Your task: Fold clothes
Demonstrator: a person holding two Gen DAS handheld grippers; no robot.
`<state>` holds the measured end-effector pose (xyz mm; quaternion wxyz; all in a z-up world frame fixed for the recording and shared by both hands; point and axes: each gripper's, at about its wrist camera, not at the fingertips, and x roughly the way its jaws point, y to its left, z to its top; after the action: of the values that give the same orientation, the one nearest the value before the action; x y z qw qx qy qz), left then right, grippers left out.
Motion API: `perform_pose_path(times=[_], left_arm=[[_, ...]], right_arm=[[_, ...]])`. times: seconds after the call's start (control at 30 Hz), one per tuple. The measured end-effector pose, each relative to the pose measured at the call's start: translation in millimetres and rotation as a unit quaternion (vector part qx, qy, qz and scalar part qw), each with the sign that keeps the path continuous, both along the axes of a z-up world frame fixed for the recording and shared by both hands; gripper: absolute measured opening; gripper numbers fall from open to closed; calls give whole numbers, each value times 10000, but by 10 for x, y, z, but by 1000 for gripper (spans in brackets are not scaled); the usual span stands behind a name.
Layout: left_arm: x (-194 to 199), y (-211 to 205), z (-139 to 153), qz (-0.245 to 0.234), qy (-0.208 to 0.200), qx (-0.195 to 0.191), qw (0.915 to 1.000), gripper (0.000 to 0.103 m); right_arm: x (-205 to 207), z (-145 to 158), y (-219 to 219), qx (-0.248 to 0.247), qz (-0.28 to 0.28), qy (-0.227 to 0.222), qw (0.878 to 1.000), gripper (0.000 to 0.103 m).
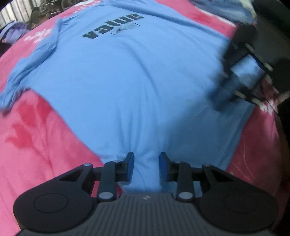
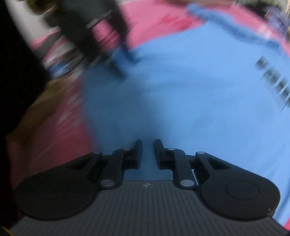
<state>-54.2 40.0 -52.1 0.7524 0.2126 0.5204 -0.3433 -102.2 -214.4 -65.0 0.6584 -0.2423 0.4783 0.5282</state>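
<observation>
A light blue T-shirt with a dark "value" print lies spread flat on a pink bedspread. My left gripper is at the shirt's near hem, its blue pads closed in on a bunch of cloth with creases running into the gap. Blurred at the shirt's right edge, my right gripper also sits on the fabric. In the right wrist view the right gripper has a narrow gap filled with the blue T-shirt. The left gripper shows there as a blur at upper left.
The pink bedspread reaches past the shirt on all sides. More blue clothing lies at the far right corner and dark clutter at the far left. A brown surface and dark clothing fill the right view's left side.
</observation>
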Motion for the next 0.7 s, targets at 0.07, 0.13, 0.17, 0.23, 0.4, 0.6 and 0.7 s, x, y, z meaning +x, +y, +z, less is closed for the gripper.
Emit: perform_pose_path(times=[0.07,0.13,0.17,0.23,0.4,0.6,0.7], left_arm=[[-22,80,22,69,37,-44,10000,33],[-31,149,44,136,106,-73,9998,33],[-19,151,61,156,194,-51,9997,32],[29,118,127,107,362,68,9993,32],[334,-76,564,-424,55,189,9989,39],[812,-751,596,-655,-387,-443,9961,42],[1006,-1082,446,-467,-461,-891,9939,42]], right_arm=[[-154,-3,-191,-179,-108,324,9993,15],[-175,74,-357,-285,-429,613,9968,14],[-179,116,-438,-334,-601,752,9948,14],[-136,229,-582,-324,-998,801,9912,14],[506,536,-928,637,-2775,-17,9586,15],[1056,585,-1569,786,-4363,-449,8953,15],[1379,506,-1910,1070,-5272,-222,8427,18]])
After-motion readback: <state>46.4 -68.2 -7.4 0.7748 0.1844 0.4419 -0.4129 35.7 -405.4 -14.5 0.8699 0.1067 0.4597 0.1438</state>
